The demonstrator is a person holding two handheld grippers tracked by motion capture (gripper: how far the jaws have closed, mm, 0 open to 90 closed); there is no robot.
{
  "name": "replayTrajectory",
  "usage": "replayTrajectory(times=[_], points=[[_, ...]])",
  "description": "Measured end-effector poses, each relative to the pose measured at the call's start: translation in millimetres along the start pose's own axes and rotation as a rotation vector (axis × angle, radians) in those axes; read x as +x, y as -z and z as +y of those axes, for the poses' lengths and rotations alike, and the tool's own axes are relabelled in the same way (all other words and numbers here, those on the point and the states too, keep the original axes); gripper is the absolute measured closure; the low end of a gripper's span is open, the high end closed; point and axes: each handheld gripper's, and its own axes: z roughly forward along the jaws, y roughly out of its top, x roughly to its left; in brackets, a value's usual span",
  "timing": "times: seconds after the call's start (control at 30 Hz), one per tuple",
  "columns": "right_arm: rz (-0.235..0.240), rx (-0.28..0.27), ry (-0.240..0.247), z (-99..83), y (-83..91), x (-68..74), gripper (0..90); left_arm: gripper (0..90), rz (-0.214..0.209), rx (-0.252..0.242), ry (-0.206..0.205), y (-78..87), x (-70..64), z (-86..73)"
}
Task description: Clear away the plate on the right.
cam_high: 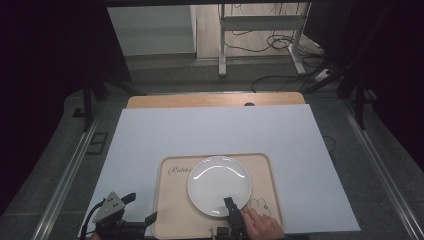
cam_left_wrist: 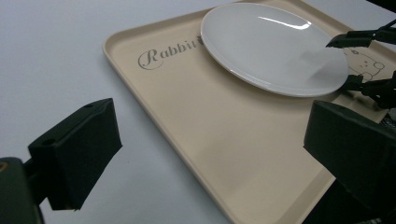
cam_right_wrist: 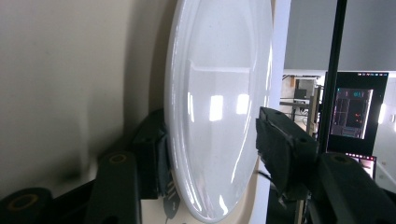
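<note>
Two grippers sit at the near side of the tray (cam_high: 167,220), which lies on the white worktop (cam_high: 150,135). Our plate (cam_high: 219,185) rests on the tray, partly over its printed lettering. We have the right gripper (cam_high: 231,206) at the plate's near rim, one finger under it and one above, spread with a gap, not yet closed. Our left gripper (cam_high: 131,207) waits off the tray's left edge, fingers wide and empty. We judge the glossy rim could slip from a shallow bite, or the plate tip.
</note>
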Motion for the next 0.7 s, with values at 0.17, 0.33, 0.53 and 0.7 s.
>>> replayTrajectory(times=[0.17,0.33,0.53,0.7], points=[[0.008,0.000,0.012,-1.2,0.6,-3.1,40.4,3.7,0.000,0.000,0.000,0.0,0.0,0.0],[0.023,0.006,0.012,-3.0,1.9,-7.3,35.2,3.7,0.000,0.000,0.000,-0.1,0.0,0.0],[0.029,0.001,0.027,-4.6,5.4,-9.9,31.4,3.8,-0.001,0.000,0.001,0.0,0.1,0.0],[0.027,-0.008,0.036,-5.6,8.2,-10.7,30.2,3.8,-0.001,0.000,0.000,0.0,0.0,0.0]])
